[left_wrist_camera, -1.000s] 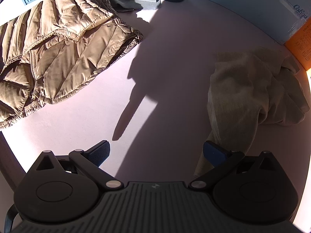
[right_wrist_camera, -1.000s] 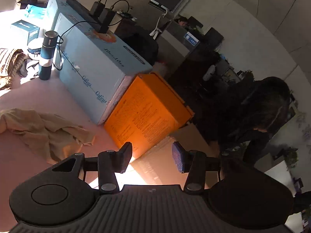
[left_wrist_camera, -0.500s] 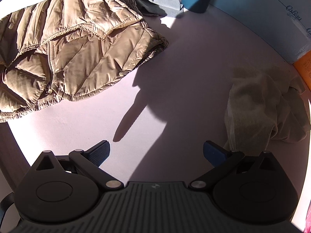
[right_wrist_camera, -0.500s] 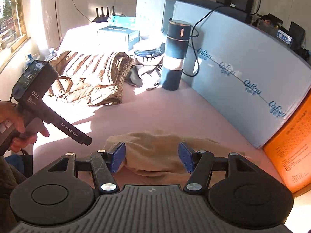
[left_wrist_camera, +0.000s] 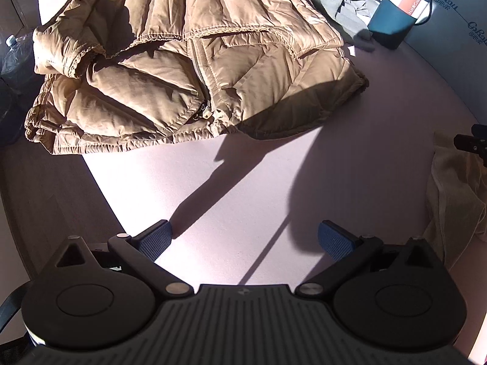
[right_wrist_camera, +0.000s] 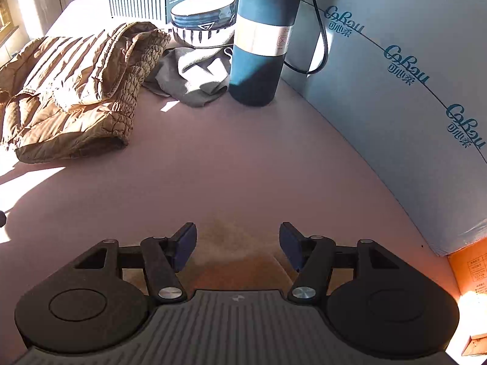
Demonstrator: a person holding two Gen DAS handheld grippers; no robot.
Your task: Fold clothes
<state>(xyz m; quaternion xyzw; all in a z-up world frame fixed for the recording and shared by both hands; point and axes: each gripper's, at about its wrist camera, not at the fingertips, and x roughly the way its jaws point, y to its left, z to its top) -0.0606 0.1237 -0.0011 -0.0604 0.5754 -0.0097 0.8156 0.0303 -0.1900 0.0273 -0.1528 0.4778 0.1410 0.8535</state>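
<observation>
Both tongs gape wide and hold nothing. The right tongs (right_wrist_camera: 238, 245) hang low over the beige garment (right_wrist_camera: 231, 243), likely lining up a pinch; the left tongs (left_wrist_camera: 245, 240) hover above bare desk (left_wrist_camera: 243, 182), beside the quilted jacket (left_wrist_camera: 188, 70).

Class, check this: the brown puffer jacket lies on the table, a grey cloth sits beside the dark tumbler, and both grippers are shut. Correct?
Not quite. The left gripper and right gripper are both open, as each wrist view shows. The puffer jacket, grey cloth and tumbler are as stated.
</observation>
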